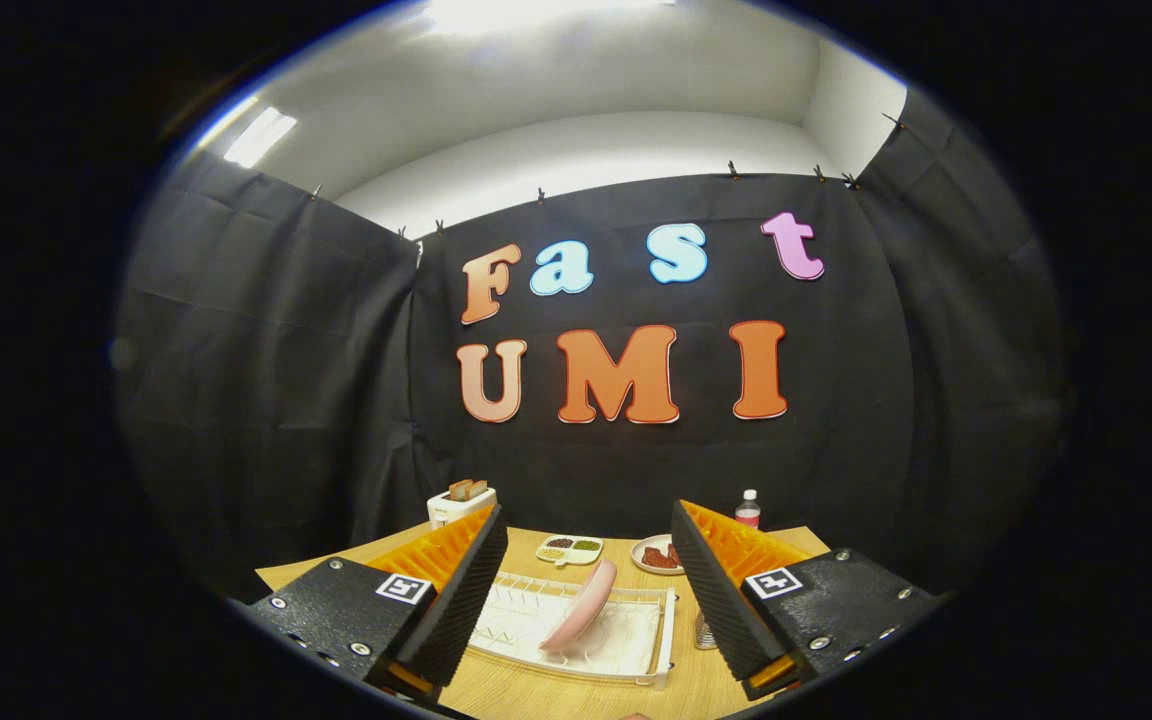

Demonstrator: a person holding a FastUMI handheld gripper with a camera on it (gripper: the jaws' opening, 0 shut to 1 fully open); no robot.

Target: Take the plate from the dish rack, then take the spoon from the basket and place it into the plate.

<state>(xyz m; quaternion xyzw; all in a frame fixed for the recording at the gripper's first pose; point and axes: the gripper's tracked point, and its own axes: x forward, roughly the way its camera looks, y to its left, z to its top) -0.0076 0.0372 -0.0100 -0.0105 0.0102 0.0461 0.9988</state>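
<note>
The plate (581,604) leans in the dish rack (626,668) on the table (546,698), between the spread tongs (591,585).

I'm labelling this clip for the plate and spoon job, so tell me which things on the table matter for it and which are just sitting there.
For the job:
- pink plate, standing tilted in the white dish rack
- gripper, fingers open, rack and plate between them and just ahead

Just lying about:
- toaster with toast
- divided dish
- small plate of food
- bottle
- metal container beside the rack, mostly hidden
</note>
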